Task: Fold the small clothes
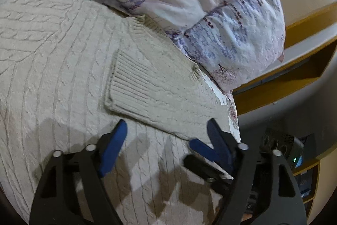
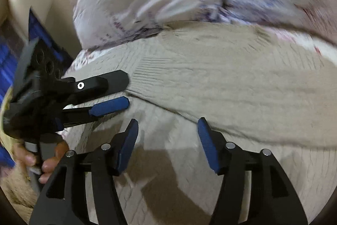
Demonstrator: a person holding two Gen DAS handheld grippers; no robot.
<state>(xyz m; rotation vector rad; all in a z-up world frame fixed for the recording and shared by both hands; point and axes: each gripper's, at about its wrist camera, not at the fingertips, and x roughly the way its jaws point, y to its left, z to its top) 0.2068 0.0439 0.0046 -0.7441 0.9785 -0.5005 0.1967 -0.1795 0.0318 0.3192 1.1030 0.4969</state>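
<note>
Left wrist view shows both my grippers, left gripper [image 1: 166,130] and right gripper [image 2: 167,129], with jaws apart holding nothing, so next I pinch the sweater [image 1: 63,56] sleeve [image 1: 147,90] to fold.

Sweater on bed, pillows behind.
Sweater [image 1: 63,60] flat on bed [image 1: 232,117], sleeve [image 1: 151,90] folded across its body; pillows [image 1: 236,35] just behind; shelf [image 1: 294,85] right of bed.

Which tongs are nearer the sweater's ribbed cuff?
Left. The left tongs sit open right at the ribbed cuff, straddling its edge; the right tongs are open further along the sleeve, away from the cuff.
</note>
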